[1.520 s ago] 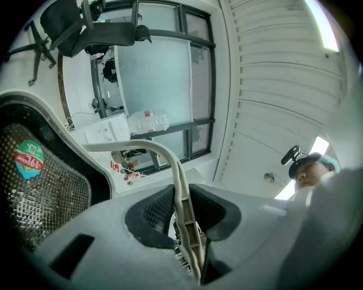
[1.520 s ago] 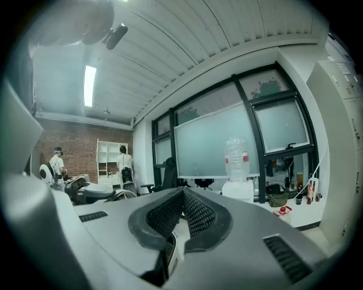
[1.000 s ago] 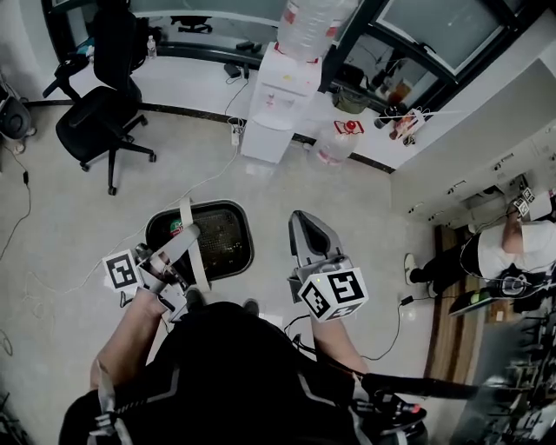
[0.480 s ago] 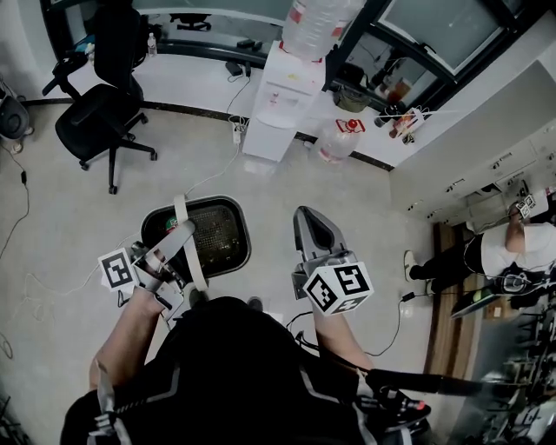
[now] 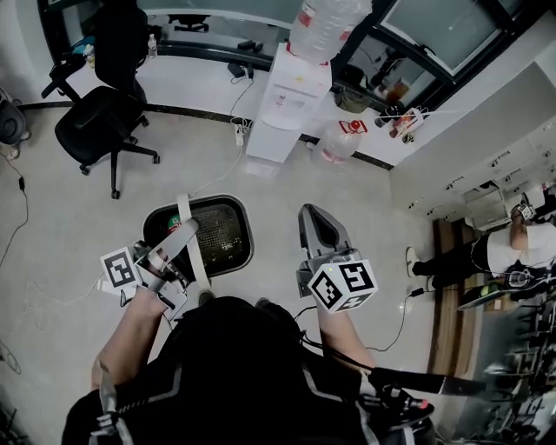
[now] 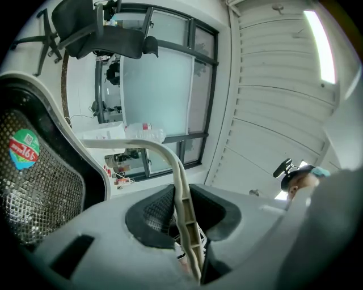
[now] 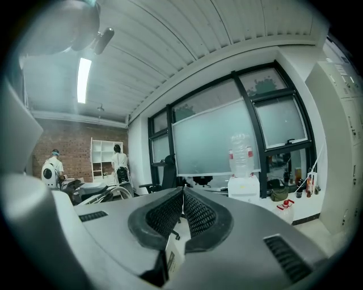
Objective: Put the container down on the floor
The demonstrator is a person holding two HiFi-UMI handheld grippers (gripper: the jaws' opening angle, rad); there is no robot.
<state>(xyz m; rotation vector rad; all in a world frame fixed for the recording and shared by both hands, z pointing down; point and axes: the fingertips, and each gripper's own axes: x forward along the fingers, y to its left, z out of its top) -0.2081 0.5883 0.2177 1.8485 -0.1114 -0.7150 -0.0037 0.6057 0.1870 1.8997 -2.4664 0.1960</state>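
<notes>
The left claw (image 5: 184, 231) is clamped on the cream plastic handle (image 6: 181, 182) of the black oval mesh basket (image 5: 224, 242). The basket hangs under it, above the pale floor (image 5: 69, 200). The right claw (image 5: 314, 222) rides alongside, pads pressed together, carrying nothing.

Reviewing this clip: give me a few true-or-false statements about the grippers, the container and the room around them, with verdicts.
1. The left gripper is clamped on the white handle of the container. True.
2. The right gripper grips the container's rim. False: its jaws are together on nothing, off to the container's right.
3. The container is a solid white bucket. False: it is black with mesh walls.
4. A black office chair stands on the floor. True.
5. The water dispenser has no bottle. False: a bottle sits on top.
</notes>
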